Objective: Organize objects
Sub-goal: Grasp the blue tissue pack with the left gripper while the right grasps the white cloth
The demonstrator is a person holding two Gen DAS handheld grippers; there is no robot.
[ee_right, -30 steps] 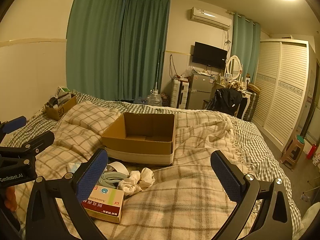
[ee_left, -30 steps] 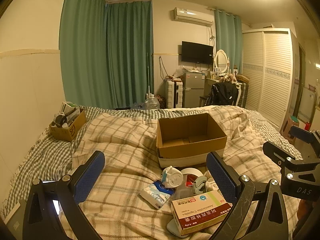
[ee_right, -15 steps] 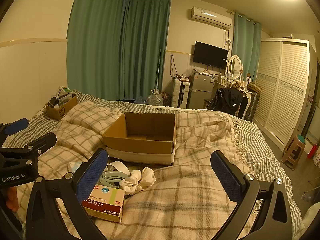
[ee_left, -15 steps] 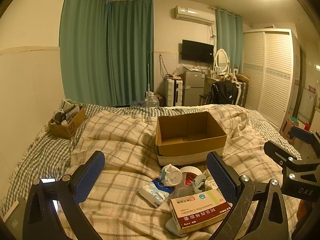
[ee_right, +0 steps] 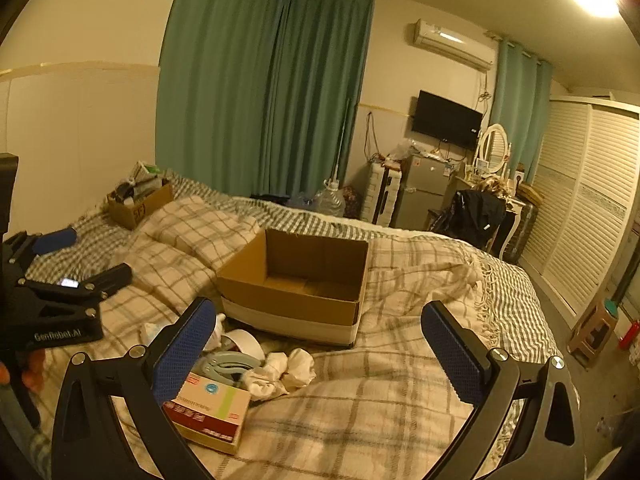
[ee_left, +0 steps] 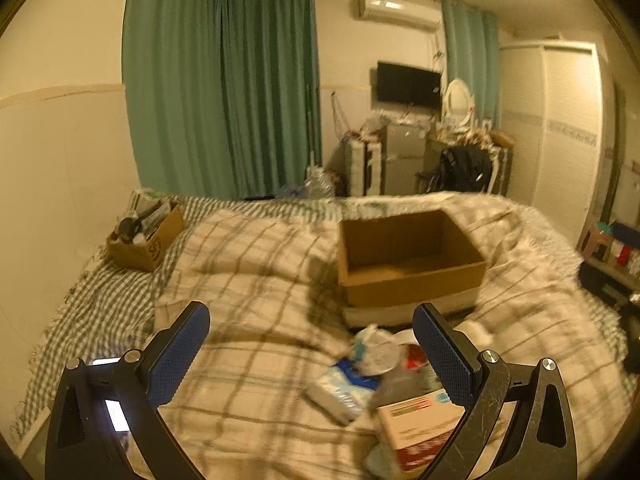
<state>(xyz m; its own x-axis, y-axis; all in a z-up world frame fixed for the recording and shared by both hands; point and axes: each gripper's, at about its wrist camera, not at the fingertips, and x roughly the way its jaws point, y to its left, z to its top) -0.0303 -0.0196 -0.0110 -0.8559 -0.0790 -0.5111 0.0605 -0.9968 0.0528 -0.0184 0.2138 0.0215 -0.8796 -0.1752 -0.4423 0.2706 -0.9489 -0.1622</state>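
An empty open cardboard box [ee_left: 408, 264] [ee_right: 296, 280] sits on the plaid bedspread. In front of it lies a small pile: a red-and-white medicine box [ee_left: 420, 428] [ee_right: 208, 408], a blue-and-white tissue pack [ee_left: 340, 392], a white mask [ee_left: 376, 350], a grey-blue clip [ee_right: 228, 364], a tape roll [ee_right: 244, 342] and crumpled white cloth [ee_right: 280, 372]. My left gripper [ee_left: 312, 356] is open and empty, above the bed left of the pile. My right gripper [ee_right: 320, 348] is open and empty, hovering over the pile's right side. The left gripper also shows in the right wrist view [ee_right: 72, 276].
A second, filled cardboard box [ee_left: 144, 236] [ee_right: 138, 200] stands at the bed's far left by the wall. A lit phone [ee_left: 116, 412] lies at the near left edge. A stool [ee_right: 596, 328] stands on the floor right of the bed. Green curtains and furniture lie beyond.
Both grippers have swung left and slightly forward; the left view is now motion-blurred. The objects on the bed have not moved. Both grippers stay open.
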